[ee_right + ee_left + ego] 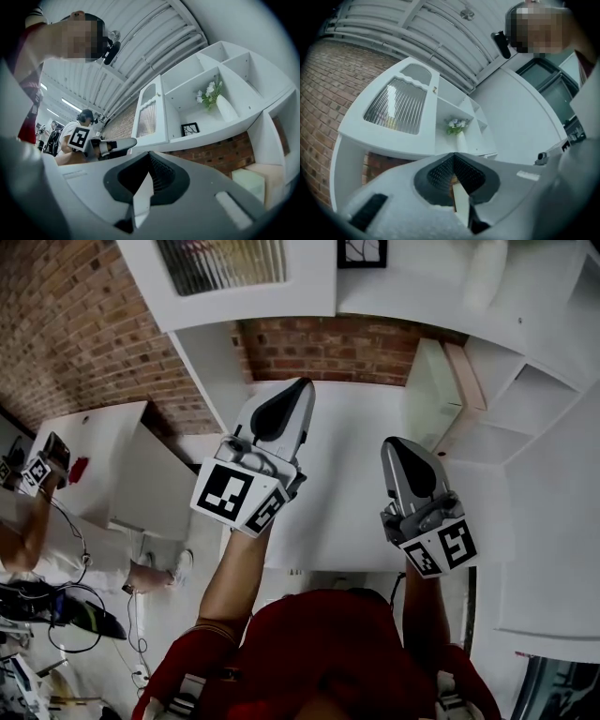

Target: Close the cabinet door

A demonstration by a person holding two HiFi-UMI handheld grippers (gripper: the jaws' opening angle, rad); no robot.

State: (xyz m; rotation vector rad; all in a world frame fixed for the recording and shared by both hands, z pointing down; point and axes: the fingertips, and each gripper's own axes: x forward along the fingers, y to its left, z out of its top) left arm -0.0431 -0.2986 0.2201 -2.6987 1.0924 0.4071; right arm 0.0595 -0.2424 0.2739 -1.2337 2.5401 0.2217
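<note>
The white cabinet door [230,273] with its ribbed glass pane stands swung open at the top of the head view, left of the open shelves. My left gripper [300,386] is below the door, pointing toward it, jaws shut and empty, apart from the door. In the left gripper view the door [396,107] rises ahead of the closed jaw tips [453,157]. My right gripper [395,442] hangs lower right, also shut on nothing. The right gripper view shows the door [149,117] edge-on, with my left gripper [117,144] below it.
The shelf behind the door holds a vase of flowers [220,104] and a small framed picture [190,129]. A brick wall [328,348] backs the white counter [361,493]. More white shelf compartments [530,399] stand at the right. Another person [42,521] works at a white table at the left.
</note>
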